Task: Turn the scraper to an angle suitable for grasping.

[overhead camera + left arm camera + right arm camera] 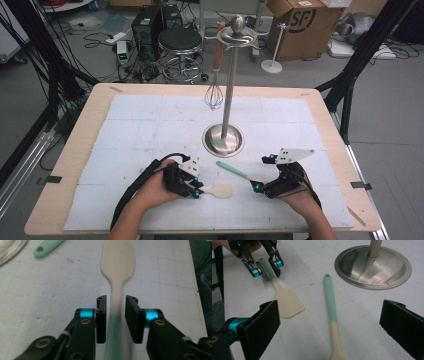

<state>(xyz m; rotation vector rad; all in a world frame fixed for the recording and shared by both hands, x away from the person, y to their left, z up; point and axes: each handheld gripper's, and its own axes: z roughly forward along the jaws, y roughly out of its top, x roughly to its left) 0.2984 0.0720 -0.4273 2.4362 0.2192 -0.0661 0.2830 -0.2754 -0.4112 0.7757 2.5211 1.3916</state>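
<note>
Black padded jaws of the right gripper (329,332) gape wide, empty, straddling a mint-handled cream spoon (331,315) whose bowl is cut off. Left gripper (116,315) brackets the blurred mint-handled cream spatula (118,262), narrow gaps showing, on the white mat.

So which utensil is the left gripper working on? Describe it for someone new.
Start at the steel stand's round base. Toward the person, two mint-handled cream utensils lie on the white mat. It is the flat-bladed spatula between the left gripper jaws, not the narrow spoon.
</note>
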